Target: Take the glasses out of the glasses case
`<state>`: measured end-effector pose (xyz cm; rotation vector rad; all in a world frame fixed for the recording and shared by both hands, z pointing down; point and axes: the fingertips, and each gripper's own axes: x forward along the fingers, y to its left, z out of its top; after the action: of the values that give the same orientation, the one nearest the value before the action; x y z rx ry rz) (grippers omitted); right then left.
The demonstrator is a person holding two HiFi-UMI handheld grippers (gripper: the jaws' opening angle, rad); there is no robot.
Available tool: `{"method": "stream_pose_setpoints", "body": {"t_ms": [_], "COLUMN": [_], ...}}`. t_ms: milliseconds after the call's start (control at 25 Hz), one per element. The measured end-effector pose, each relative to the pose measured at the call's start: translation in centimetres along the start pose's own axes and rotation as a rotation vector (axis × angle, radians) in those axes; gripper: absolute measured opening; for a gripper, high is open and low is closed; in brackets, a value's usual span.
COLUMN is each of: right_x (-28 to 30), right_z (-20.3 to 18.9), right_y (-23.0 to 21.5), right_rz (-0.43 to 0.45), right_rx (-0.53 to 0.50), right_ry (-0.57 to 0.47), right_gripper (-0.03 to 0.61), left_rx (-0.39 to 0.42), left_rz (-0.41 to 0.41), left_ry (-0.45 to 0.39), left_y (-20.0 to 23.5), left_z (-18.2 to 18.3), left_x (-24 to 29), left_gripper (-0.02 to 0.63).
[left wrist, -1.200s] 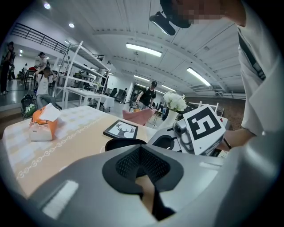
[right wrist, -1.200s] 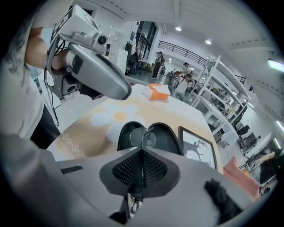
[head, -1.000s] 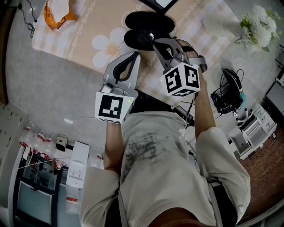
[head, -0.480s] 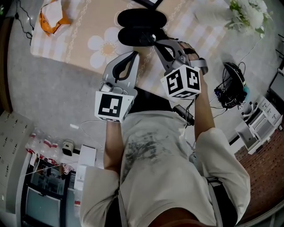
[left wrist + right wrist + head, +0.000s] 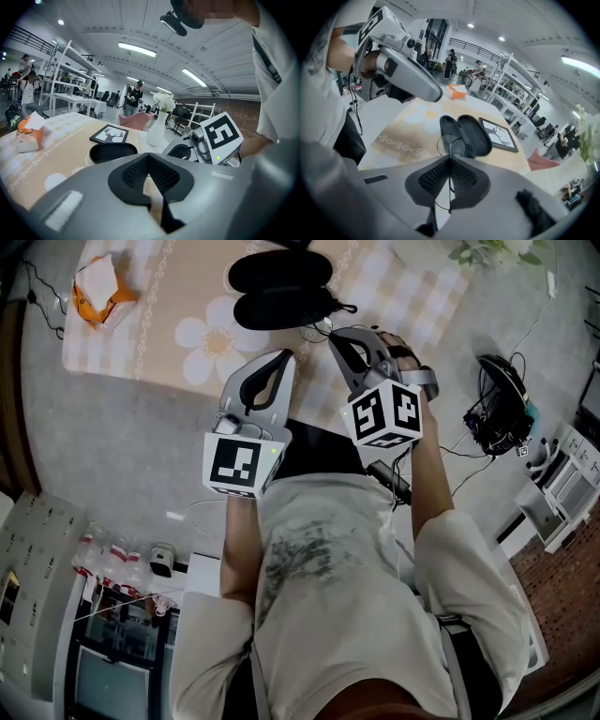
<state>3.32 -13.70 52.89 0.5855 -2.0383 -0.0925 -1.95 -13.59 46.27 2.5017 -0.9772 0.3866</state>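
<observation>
The black glasses case (image 5: 279, 289) lies open on the floral tablecloth, both halves showing; in the right gripper view the case (image 5: 472, 133) looks empty. My right gripper (image 5: 335, 335) is shut on thin wire-rimmed glasses (image 5: 451, 144), held just off the near side of the case. In the head view the glasses (image 5: 316, 330) show only as a faint wire. My left gripper (image 5: 285, 356) hangs shut and empty beside the right one, nearer the table's front edge. The left gripper view shows the case (image 5: 112, 152) ahead and the right gripper (image 5: 187, 149) to its right.
A framed deer picture (image 5: 498, 133) lies behind the case. A white vase of flowers (image 5: 157, 126) stands at the far right of the table (image 5: 169, 306). An orange-and-white packet (image 5: 98, 292) sits at the left end. Cables (image 5: 502, 409) lie on the floor to the right.
My right gripper has drawn back from the case with the glasses in it. The head view has shifted, so the case sits higher and further left. The left gripper has held still.
</observation>
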Motion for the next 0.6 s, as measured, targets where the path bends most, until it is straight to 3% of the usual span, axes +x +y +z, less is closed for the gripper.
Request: {"method": "stream_pose_setpoints", "body": {"t_ms": [600], "right_x": [-0.8], "right_z": [-3.4], "right_y": [2.8], "right_rz": [-0.032], "right_rx": [0.104], "right_ry": [0.041], "right_gripper": [0.017], "left_rx": [0.051], "left_rz": [-0.075], "left_ry": [0.036], "left_y": [-2.9], "left_z": [-1.3], "left_x": [0.0], "left_gripper": [0.009]}}
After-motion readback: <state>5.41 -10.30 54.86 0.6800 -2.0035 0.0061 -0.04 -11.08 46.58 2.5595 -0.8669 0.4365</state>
